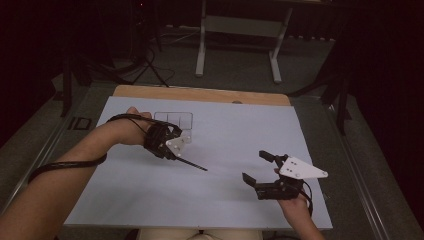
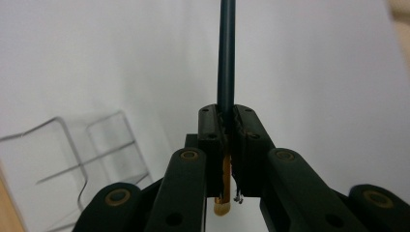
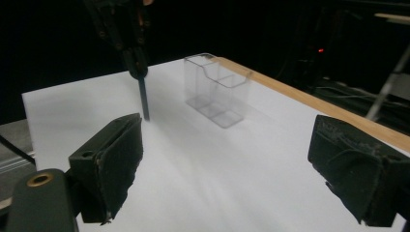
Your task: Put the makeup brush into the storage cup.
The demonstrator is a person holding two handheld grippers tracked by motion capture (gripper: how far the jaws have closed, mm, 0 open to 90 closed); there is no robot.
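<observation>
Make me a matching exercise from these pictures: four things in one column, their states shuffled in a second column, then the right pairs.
Things
1. left gripper
2. right gripper
3. clear plastic organizer
4. dark pencil

States
A. open, holding nothing
B. clamped between fingers
C. standing on the white sheet, nothing inside
D. shut on a thin rod

Pairs: 1-D, 2-A, 3-C, 4-B
</observation>
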